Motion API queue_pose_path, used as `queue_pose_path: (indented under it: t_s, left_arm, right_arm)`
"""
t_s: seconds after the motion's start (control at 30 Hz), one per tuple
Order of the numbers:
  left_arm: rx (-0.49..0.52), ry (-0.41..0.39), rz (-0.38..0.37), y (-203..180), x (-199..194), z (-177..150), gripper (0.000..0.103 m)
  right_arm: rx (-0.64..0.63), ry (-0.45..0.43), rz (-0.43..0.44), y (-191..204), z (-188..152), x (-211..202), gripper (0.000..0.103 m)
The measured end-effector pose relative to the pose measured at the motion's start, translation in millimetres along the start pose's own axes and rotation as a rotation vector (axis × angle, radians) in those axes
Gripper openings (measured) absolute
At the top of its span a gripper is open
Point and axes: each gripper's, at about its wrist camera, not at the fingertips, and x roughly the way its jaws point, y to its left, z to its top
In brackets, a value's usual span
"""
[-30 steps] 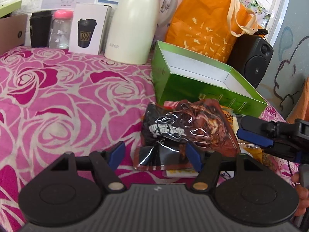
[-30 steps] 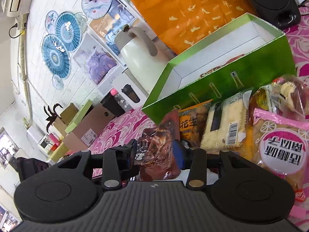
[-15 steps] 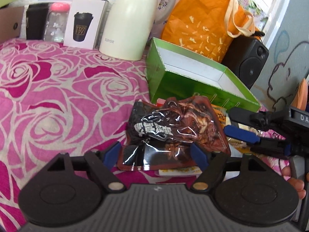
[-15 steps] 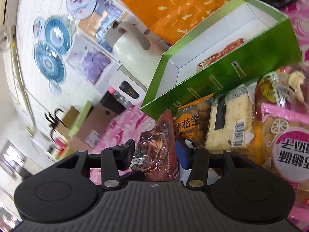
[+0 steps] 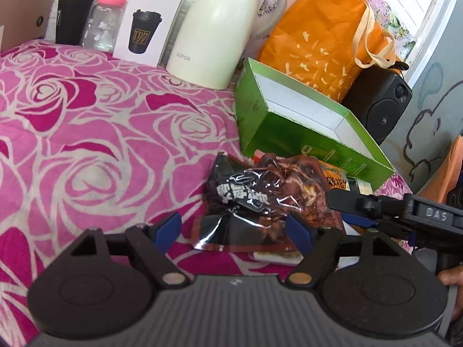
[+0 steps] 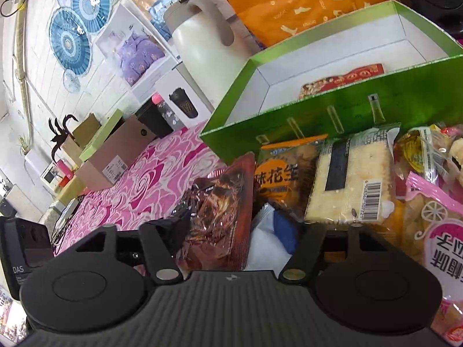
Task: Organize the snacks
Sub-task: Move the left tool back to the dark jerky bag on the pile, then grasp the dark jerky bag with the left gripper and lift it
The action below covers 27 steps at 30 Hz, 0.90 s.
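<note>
A dark brown glossy snack bag [image 5: 269, 199] lies on the pink rose cloth in front of an open green box [image 5: 303, 127]. My left gripper [image 5: 234, 228] is open, its blue pads on either side of the bag's near edge. My right gripper [image 6: 231, 228] is open around the same brown bag [image 6: 220, 208]; it also shows in the left wrist view [image 5: 356, 211] at the bag's right side. The green box [image 6: 332, 110] holds one red packet [image 6: 344, 79]. An orange peanut bag [image 6: 280, 173], a cracker pack [image 6: 350, 179] and a pink pack [image 6: 434, 225] lie before the box.
A cream thermos jug [image 5: 220, 29], a white cup carton [image 5: 147, 26], a pink-lidded bottle [image 5: 101, 20] and a cardboard box [image 5: 23, 17] line the back. An orange tote bag [image 5: 324, 34] and a black speaker [image 5: 379, 101] stand behind the green box.
My right gripper has moved in against the brown bag's right side. The left wrist view has shifted a little; the left gripper stays open around the bag's near edge.
</note>
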Motion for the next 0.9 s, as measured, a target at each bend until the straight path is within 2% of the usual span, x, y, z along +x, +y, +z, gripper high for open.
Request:
queue_pose_path:
  t_s: [0.03,0.13,0.3,0.4,0.43,0.47,0.53,0.6,0.67,0.9]
  left_arm:
    - [-0.008,-0.004,-0.010,0,1,0,0.078]
    - [-0.002,-0.011,-0.026,-2,2,-2,0.077]
    - [0.000,-0.022,-0.034,-3,3,-3,0.073]
    - [-0.040,-0.038,-0.046,4,2,-2,0.061]
    - [-0.067,-0.048,-0.049,8,1,-1,0.055]
    - [-0.092,-0.053,-0.054,12,-1,0,0.051]
    - [-0.140,-0.066,-0.063,18,-5,2,0.038]
    - [-0.155,-0.068,-0.079,20,-7,3,0.038]
    - [-0.128,-0.076,-0.080,15,-11,2,0.038]
    - [-0.140,-0.065,-0.132,9,-15,-1,0.039]
  right_arm:
    - [-0.014,-0.008,-0.007,0,0,0,0.060]
    - [-0.082,-0.034,-0.036,5,-1,-1,0.044]
    - [-0.258,-0.082,-0.090,23,-2,4,0.042]
    - [-0.283,-0.091,-0.097,23,3,9,0.041]
    - [-0.267,-0.090,-0.096,20,4,9,0.031]
    - [-0.240,-0.093,-0.094,18,4,8,0.026]
    - [-0.166,-0.096,-0.056,10,3,2,0.021]
    - [-0.072,-0.106,-0.007,2,1,-4,0.020]
    - [-0.018,-0.119,0.021,0,-2,-10,0.019]
    - [0.051,-0.169,0.052,-1,-6,-31,0.013]
